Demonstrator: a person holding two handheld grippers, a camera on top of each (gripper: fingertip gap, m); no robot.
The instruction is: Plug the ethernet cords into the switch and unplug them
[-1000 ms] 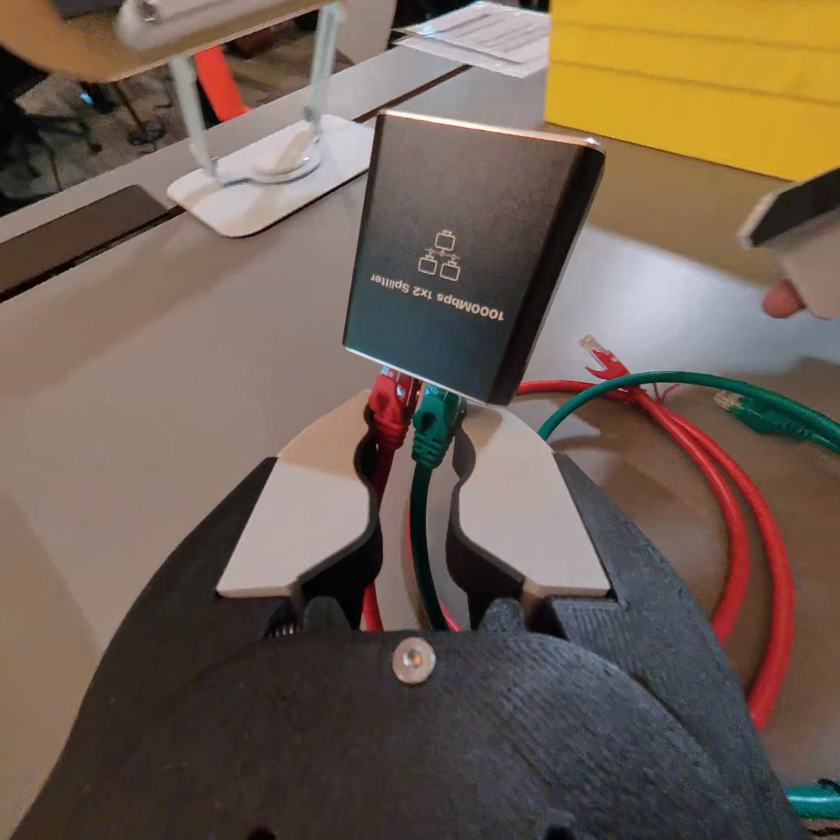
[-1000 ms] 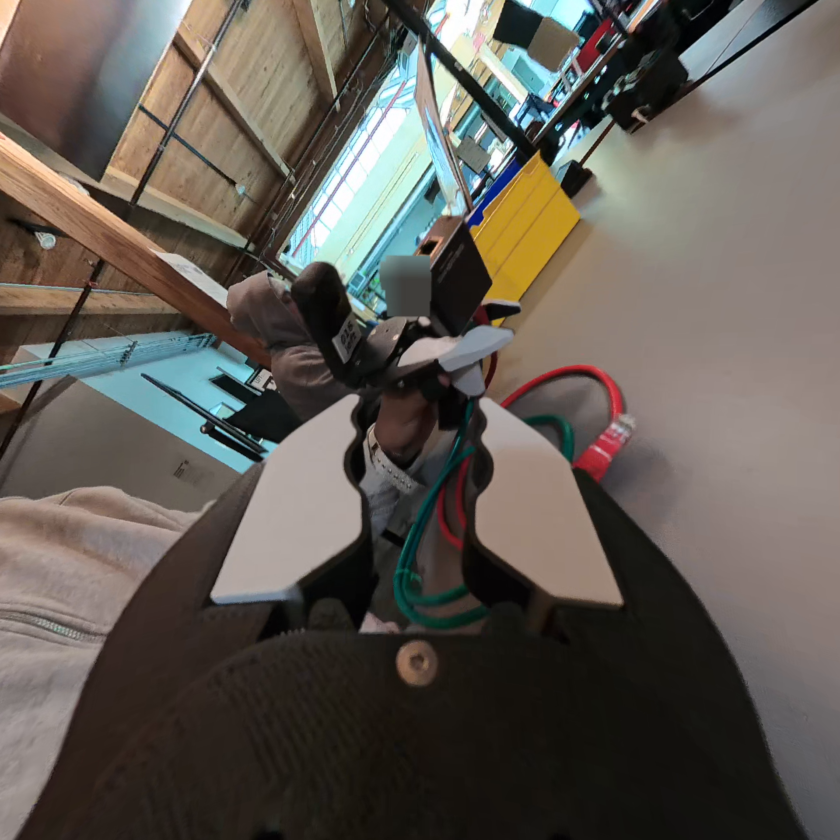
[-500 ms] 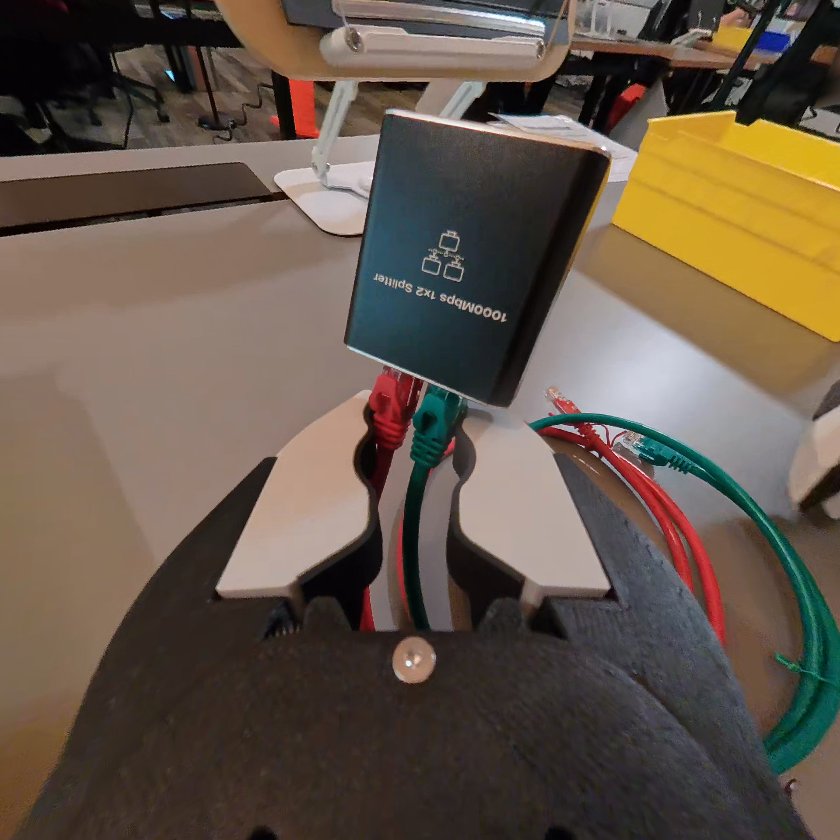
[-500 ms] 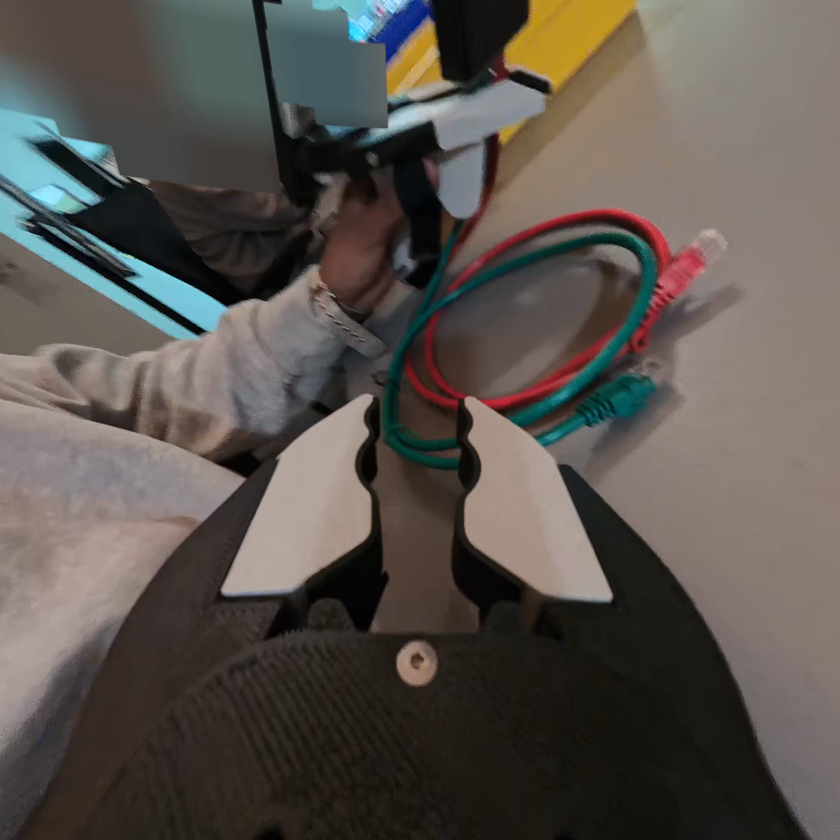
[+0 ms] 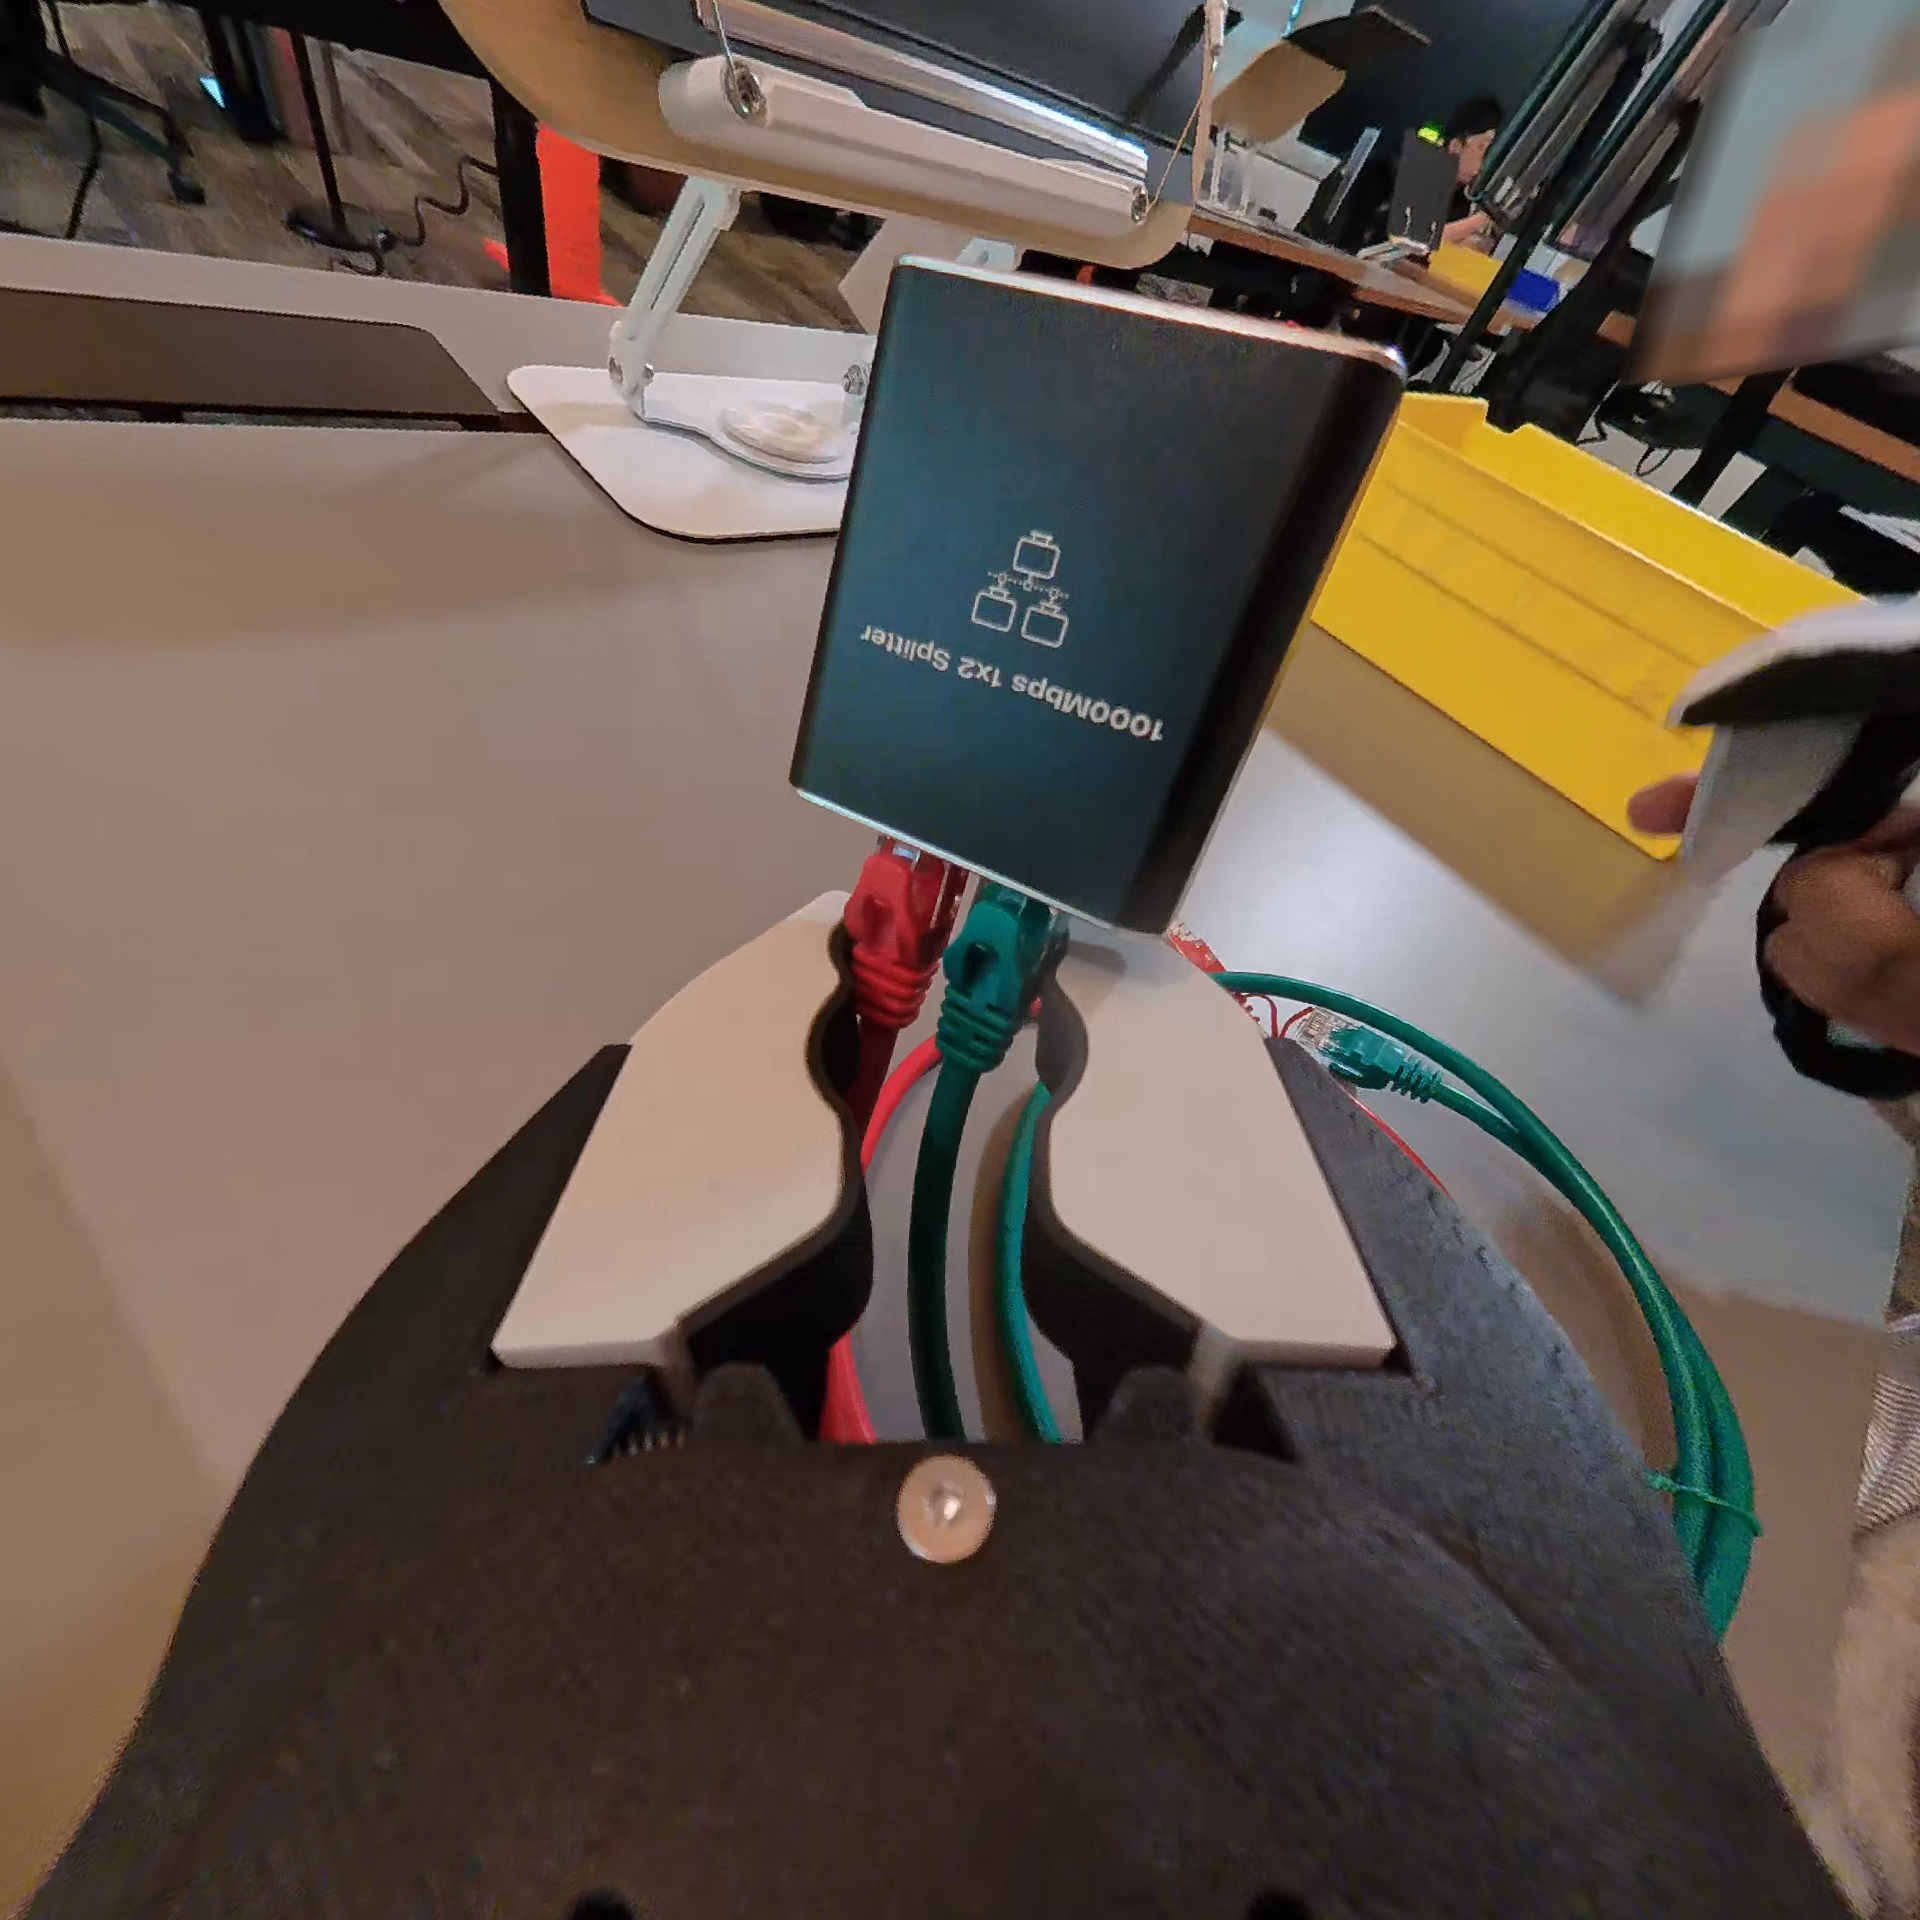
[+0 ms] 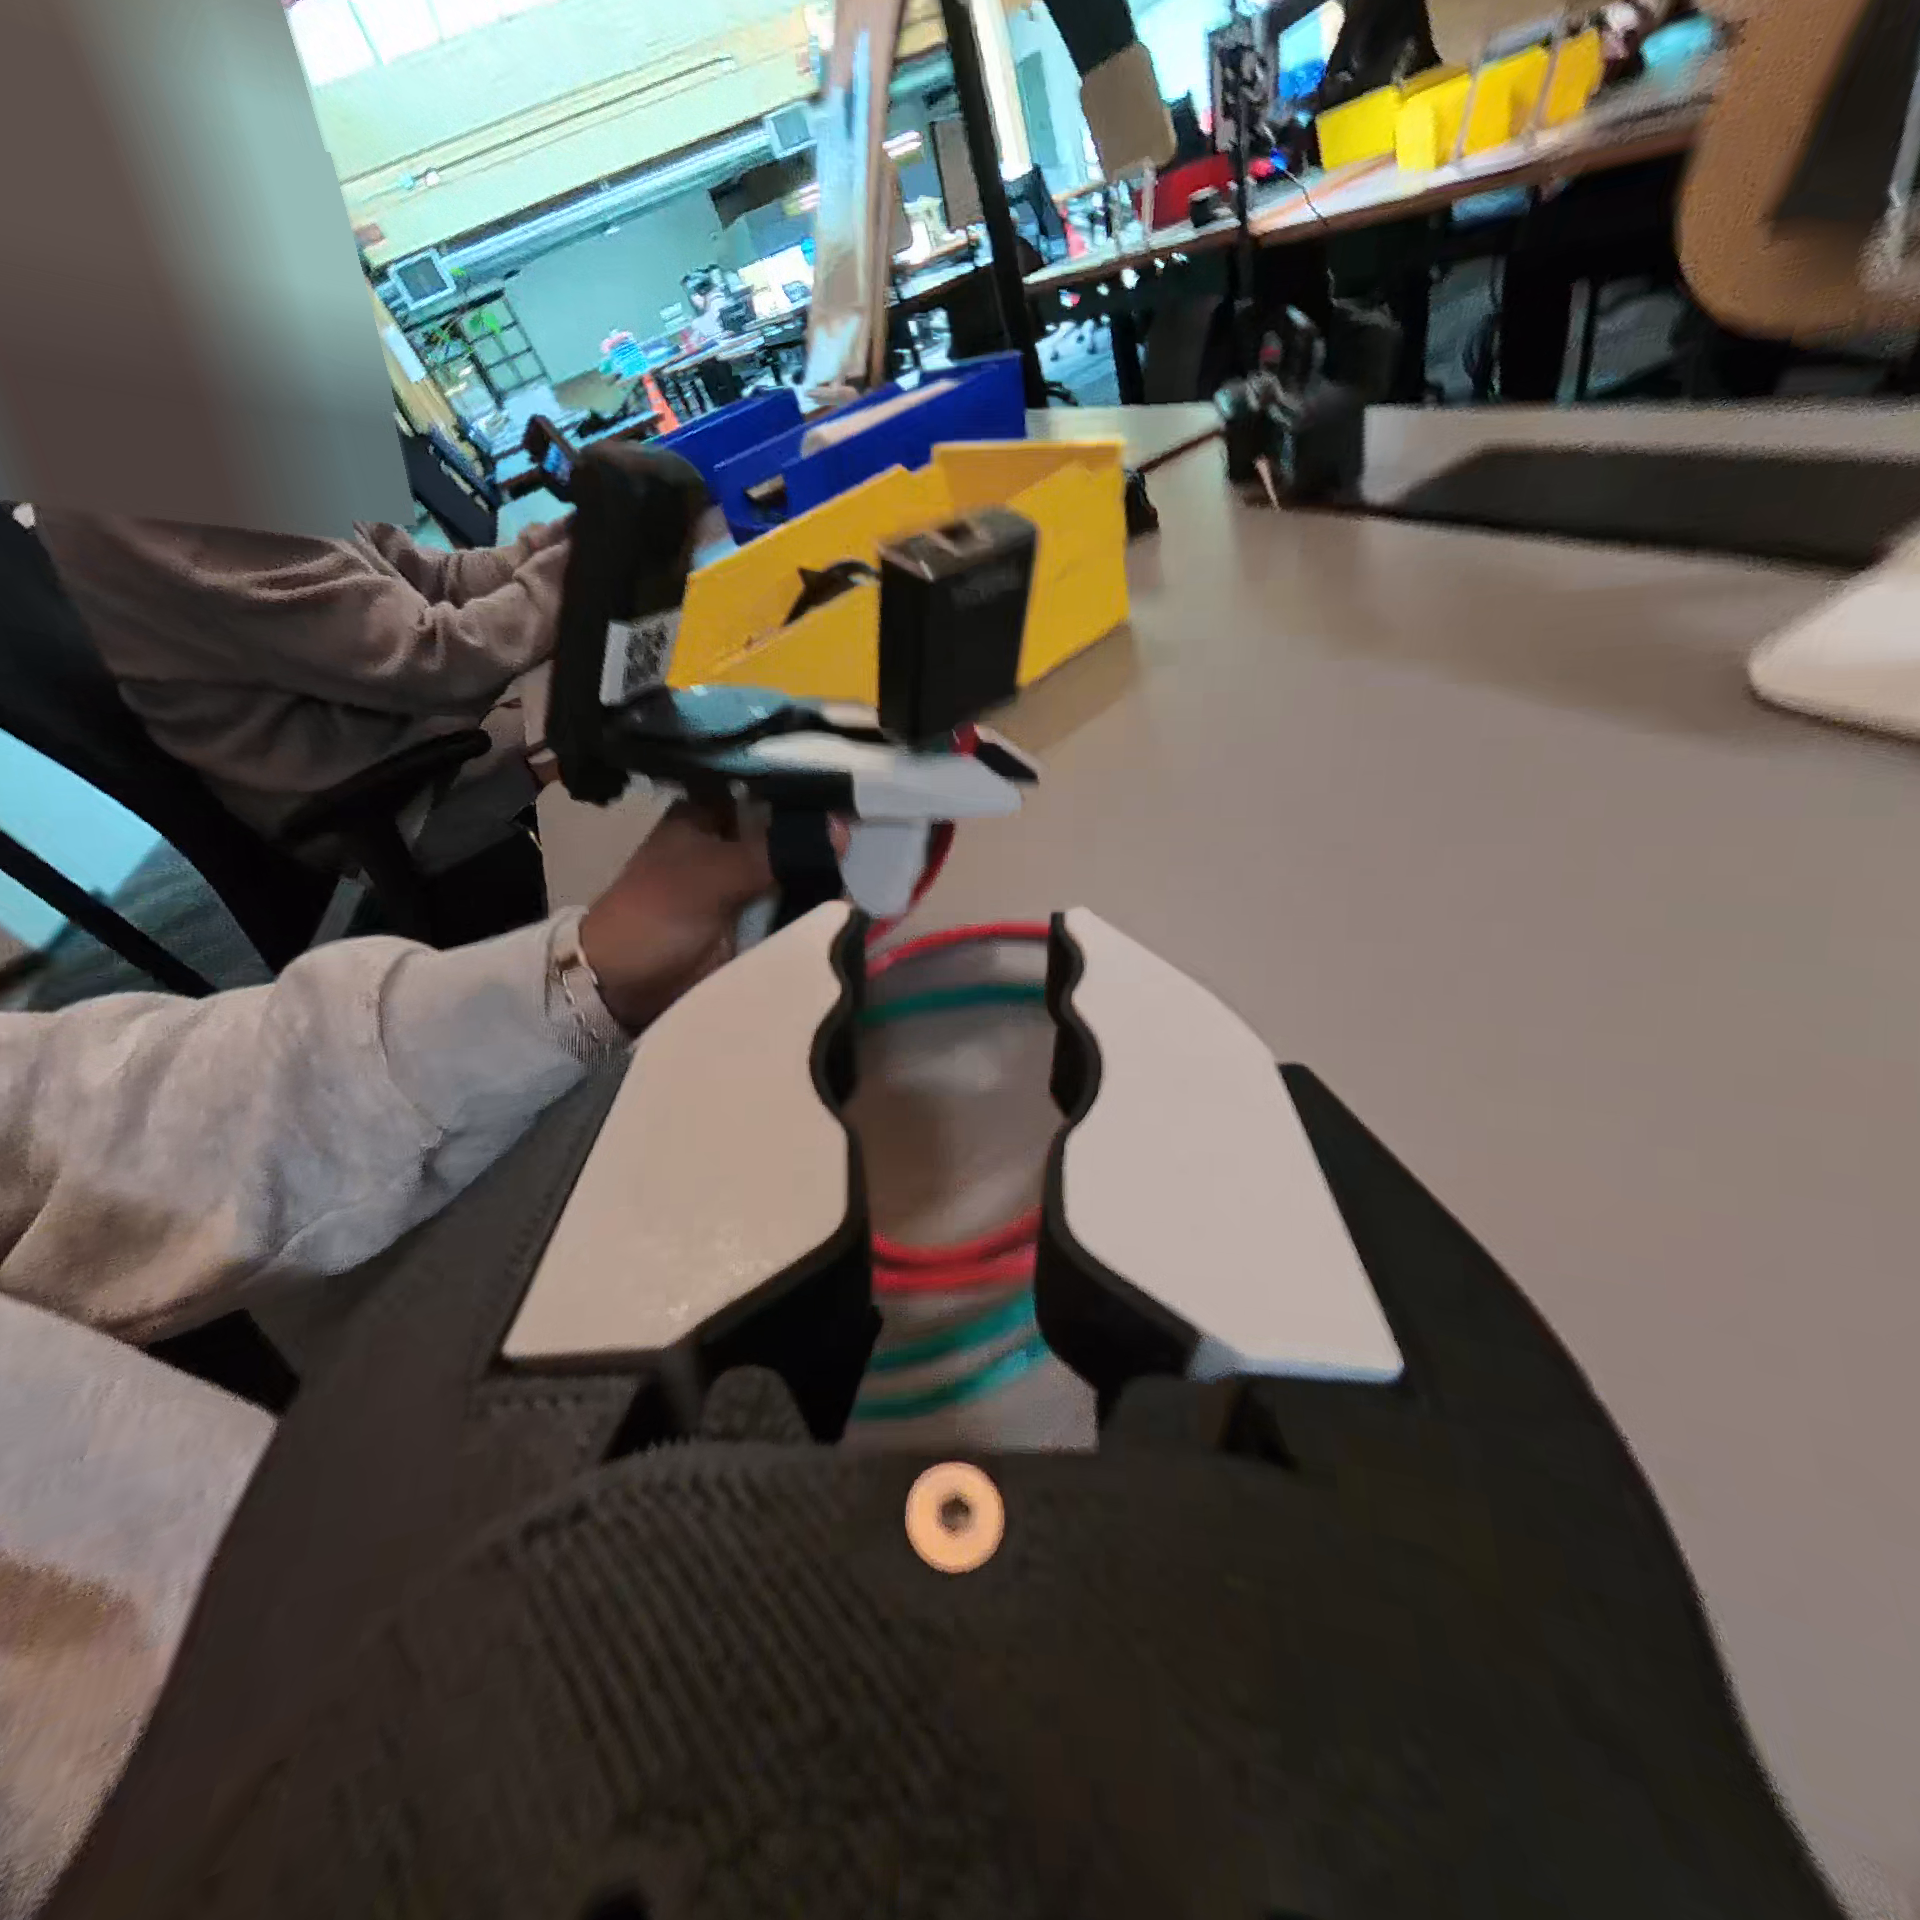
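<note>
A black switch [image 5: 1081, 592] is held up off the table, tilted, with a red plug [image 5: 896, 935] and a green plug [image 5: 987, 977] in its lower ports. My left gripper [image 5: 951, 956] is shut on these two plugs. Both cords run back between its fingers and loop on the table at right, where the free green plug [image 5: 1361, 1055] lies. My right gripper [image 6: 951, 935] is open and empty, low over the red cord coil [image 6: 956, 1257] and the green cord coil [image 6: 951, 1361]. In the right wrist view, the switch [image 6: 956, 623] stands above the left gripper [image 6: 935, 790].
A yellow bin [image 5: 1538, 582] sits on the grey table [image 5: 364, 727] at the back right, and it also shows in the right wrist view [image 6: 1081, 582]. A white stand base [image 5: 675, 457] is at the back. Blue bins [image 6: 883, 426] and a seated person's sleeve [image 6: 312, 623] are beyond.
The left gripper kept its hold on the plugs and switch while its view swung. The right gripper swung down and levelled out low over the cord coils.
</note>
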